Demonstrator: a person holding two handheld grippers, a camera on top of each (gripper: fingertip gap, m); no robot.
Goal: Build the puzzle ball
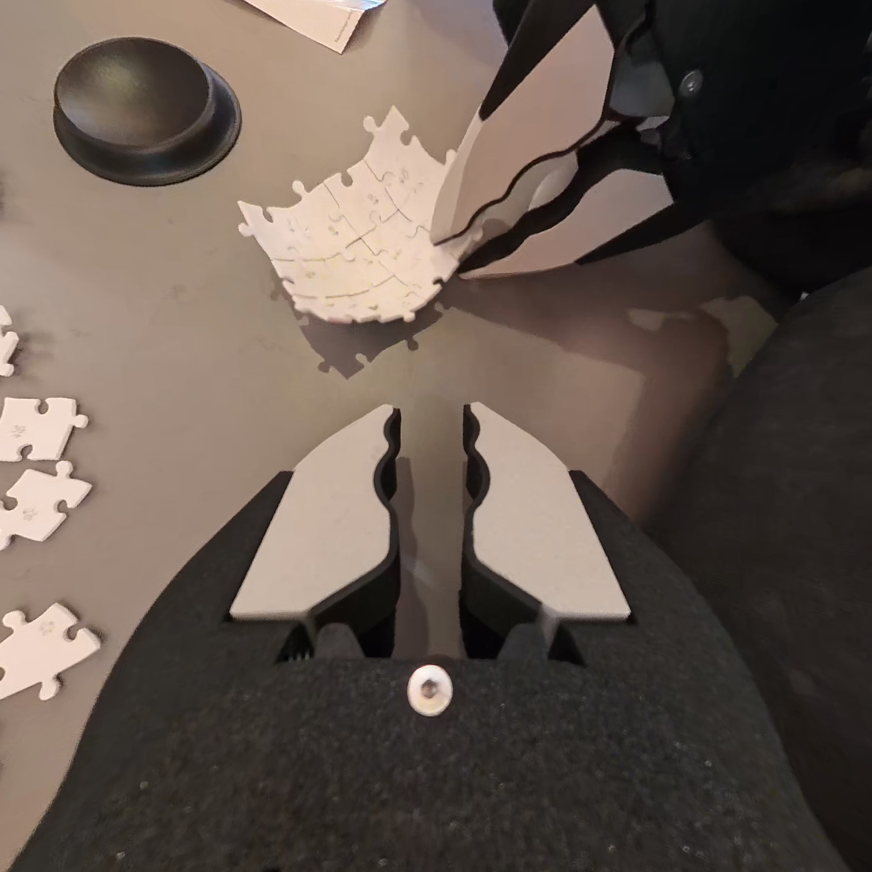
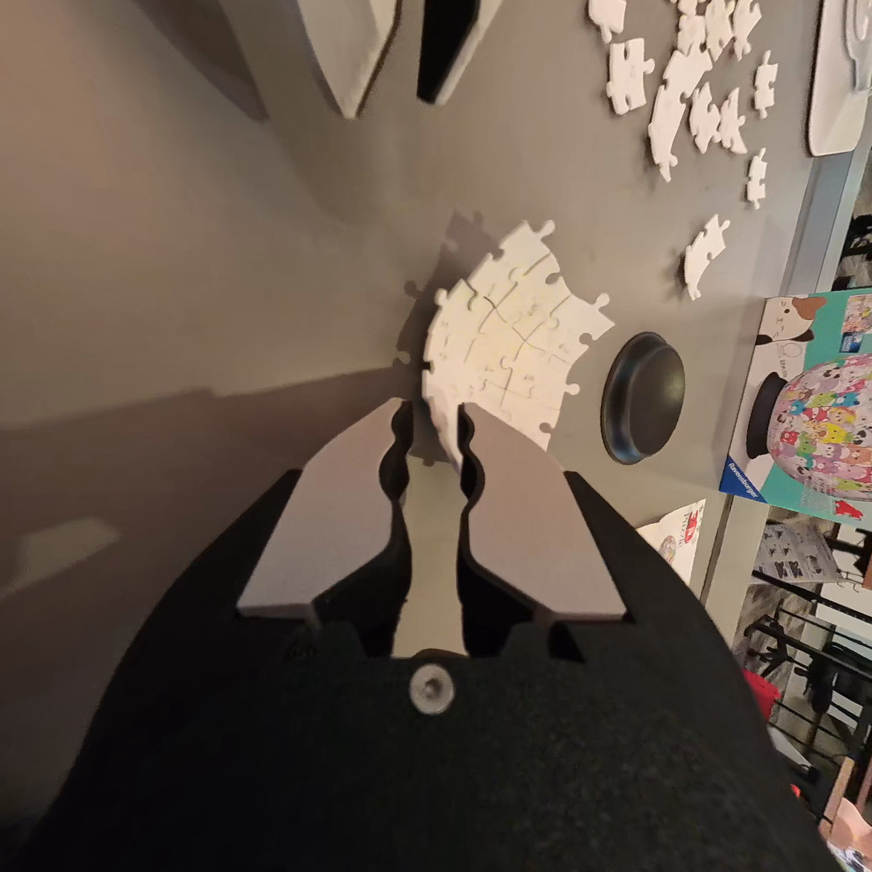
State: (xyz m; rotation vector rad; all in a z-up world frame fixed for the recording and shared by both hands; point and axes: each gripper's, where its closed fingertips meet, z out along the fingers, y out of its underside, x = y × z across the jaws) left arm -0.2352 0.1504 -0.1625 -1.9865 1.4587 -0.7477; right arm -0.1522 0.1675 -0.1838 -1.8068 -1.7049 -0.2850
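A partly built white puzzle shell [image 1: 363,245] made of several joined pieces curves like a bowl on the grey table [image 1: 165,283]. It also shows in the right wrist view [image 2: 509,344]. My right gripper [image 2: 435,411] has its jaws closed on the shell's near rim; in the left wrist view it [image 1: 452,257] comes in from the upper right. My left gripper [image 1: 431,409] is open and empty, a short way in front of the shell. It shows at the top of the right wrist view [image 2: 388,107]. Loose white pieces [image 1: 37,427] lie at the left.
A black round stand [image 1: 141,108] sits left of the shell, also seen in the right wrist view [image 2: 644,398]. Several loose pieces [image 2: 684,94], the colourful puzzle box [image 2: 821,401] and a leaflet [image 2: 674,542] lie beyond it. A paper sheet [image 1: 325,19] lies at the far edge. One gripper's finger ends stand about 9 cm off the other's.
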